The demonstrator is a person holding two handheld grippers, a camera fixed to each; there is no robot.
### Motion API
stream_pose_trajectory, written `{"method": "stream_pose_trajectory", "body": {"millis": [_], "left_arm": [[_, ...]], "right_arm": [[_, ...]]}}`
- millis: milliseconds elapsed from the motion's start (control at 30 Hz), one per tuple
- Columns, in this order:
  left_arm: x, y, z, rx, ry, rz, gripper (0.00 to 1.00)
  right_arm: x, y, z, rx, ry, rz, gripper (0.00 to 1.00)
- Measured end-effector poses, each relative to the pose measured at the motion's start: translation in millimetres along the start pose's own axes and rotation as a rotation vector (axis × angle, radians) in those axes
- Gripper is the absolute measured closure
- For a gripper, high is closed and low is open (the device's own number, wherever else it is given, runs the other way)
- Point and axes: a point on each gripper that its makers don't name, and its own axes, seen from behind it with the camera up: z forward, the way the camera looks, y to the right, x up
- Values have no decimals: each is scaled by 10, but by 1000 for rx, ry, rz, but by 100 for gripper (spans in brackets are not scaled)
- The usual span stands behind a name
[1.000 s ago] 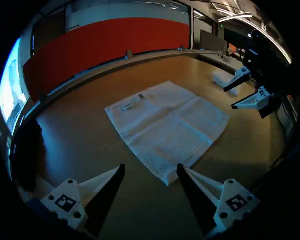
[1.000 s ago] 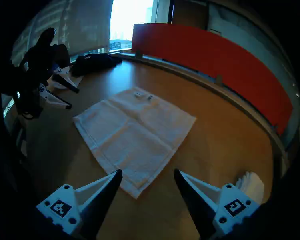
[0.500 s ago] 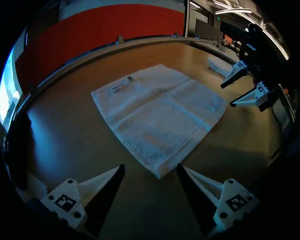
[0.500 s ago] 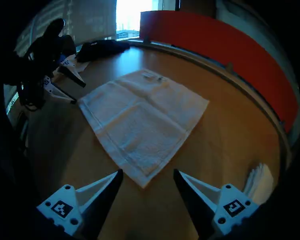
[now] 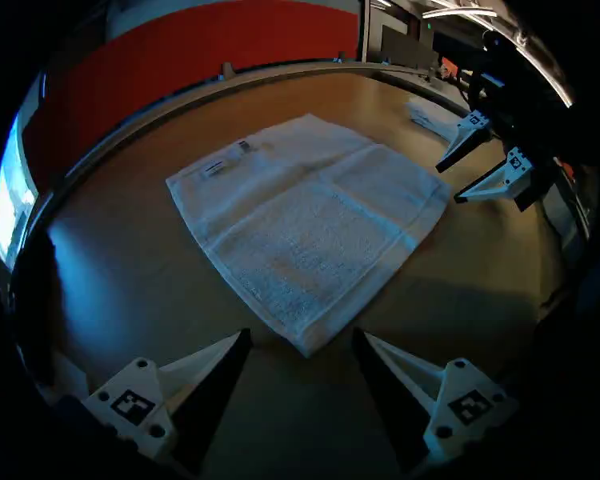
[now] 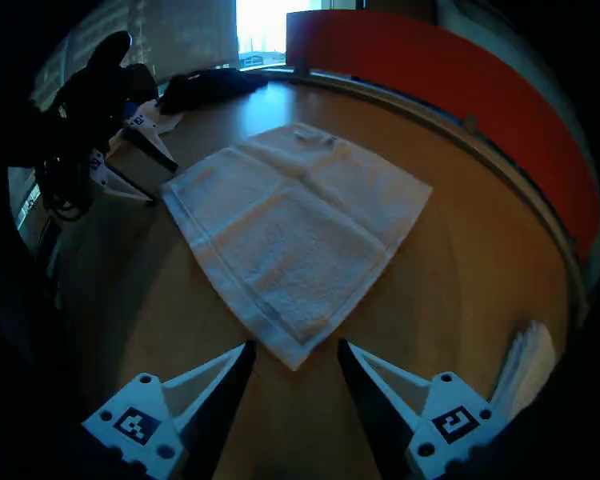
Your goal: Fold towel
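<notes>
One white terry towel, crease-marked into quarters with hemmed borders, lies flat mid-frame on the smooth wooden table. Its small sewn tags, toward the upper left, are too small to read. Left gripper and right gripper each gape wide astride a towel corner, holding nothing and seemingly not touching it.

Brown wooden desk, curved along far edge. Red partition behind far edge. Bright window beside partition. Dark bundle on desk near window. White folded stack at desk edge, well apart from bundle. Ceiling light strips overhead.
</notes>
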Motion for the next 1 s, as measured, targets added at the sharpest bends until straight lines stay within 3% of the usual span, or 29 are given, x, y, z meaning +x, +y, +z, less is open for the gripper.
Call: {"method": "stream_pose_trajectory", "body": {"millis": [167,433,700,900,1000], "left_arm": [[-7,24,19,-6,-5,6,9],[6,-21,32,0,-20,-4,21],[3,-20,32,1,-24,3,26],[6,-8,33,1,-21,2,28],[4,13,36,-3,-21,6,35]], "right_arm": [[-8,3,20,3,-4,-4,25],[-41,-3,56,5,-16,4,31],[-45,-10,51,8,-18,12,37],[-46,-18,53,18,-22,0,45],[-49,-16,52,21,-25,-4,51]]}}
